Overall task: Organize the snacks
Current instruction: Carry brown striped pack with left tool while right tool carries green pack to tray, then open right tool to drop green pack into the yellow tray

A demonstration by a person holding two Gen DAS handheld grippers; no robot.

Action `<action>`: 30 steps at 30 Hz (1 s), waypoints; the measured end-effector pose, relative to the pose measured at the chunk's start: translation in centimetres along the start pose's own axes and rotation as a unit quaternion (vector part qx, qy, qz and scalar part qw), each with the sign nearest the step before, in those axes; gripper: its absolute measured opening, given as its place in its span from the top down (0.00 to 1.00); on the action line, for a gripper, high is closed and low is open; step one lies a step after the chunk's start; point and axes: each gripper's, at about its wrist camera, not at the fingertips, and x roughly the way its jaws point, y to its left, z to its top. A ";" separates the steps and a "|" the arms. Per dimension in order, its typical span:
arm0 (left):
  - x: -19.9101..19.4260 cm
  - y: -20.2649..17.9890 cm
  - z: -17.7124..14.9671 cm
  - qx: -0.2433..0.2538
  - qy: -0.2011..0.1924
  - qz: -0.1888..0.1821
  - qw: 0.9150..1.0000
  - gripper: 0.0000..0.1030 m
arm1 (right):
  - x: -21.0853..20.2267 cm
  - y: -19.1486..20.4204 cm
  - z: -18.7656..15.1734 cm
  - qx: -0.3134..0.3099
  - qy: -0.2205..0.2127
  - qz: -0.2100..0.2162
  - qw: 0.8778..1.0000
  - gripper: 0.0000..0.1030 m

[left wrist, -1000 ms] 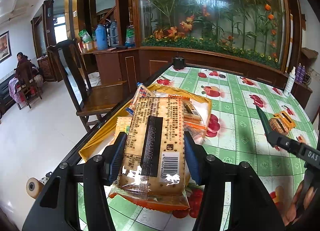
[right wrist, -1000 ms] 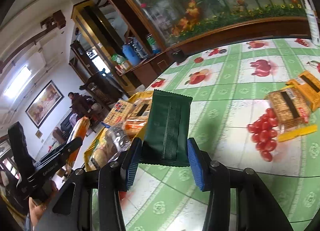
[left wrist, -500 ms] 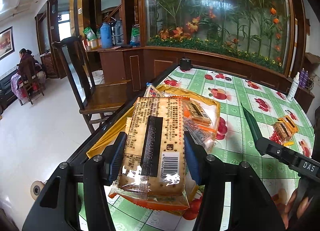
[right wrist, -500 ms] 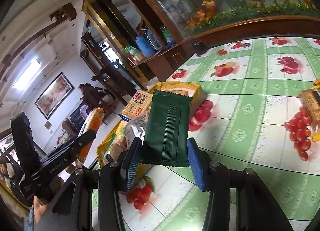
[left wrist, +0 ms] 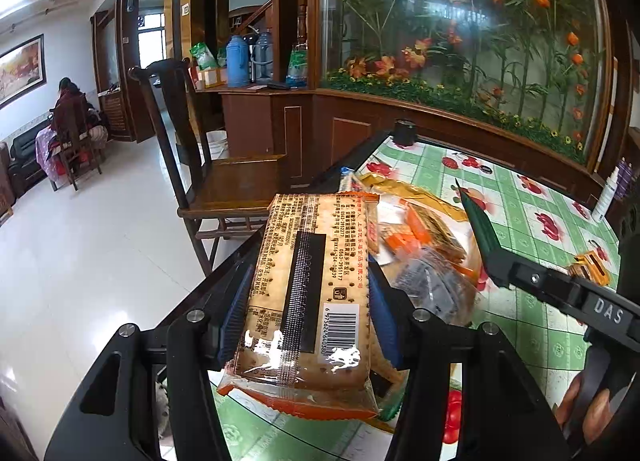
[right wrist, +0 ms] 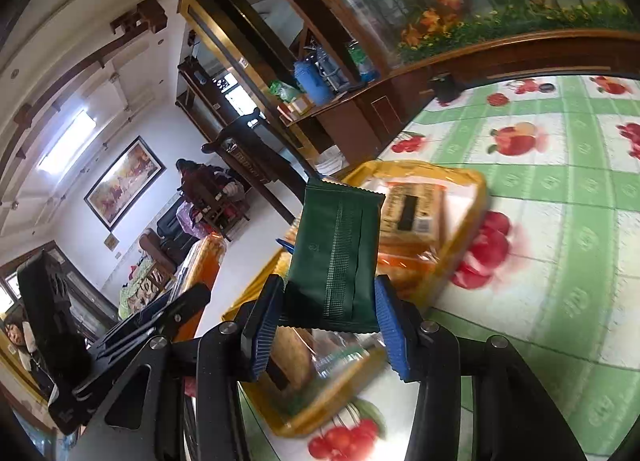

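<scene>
The left gripper [left wrist: 306, 303] is clamped on a cracker pack [left wrist: 308, 289], its blue pads pressing both long sides, barcode face up. The right gripper [right wrist: 326, 323] grips a green packet [right wrist: 336, 257] the same way, by its sides. Just ahead of and below both tools sits a yellow tray [right wrist: 472, 197] at the table [right wrist: 560, 261] edge, already holding several snack packs [left wrist: 424, 229]. To the right of the left gripper, beyond the tray, one more orange pack [left wrist: 590, 265] lies alone on the green checked cloth. Left of the table stands a wooden chair [left wrist: 236, 181].
</scene>
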 end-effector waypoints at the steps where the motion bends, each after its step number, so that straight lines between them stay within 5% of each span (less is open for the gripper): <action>1: 0.2 0.2 0.1 -0.002 0.001 0.000 1.000 0.47 | 0.4 0.3 0.3 -0.002 0.000 -0.001 1.000 0.54; 30: 5.3 -2.3 1.5 0.023 0.053 -0.011 0.998 0.47 | 10.1 0.3 4.9 -0.013 0.057 -0.072 0.996 0.54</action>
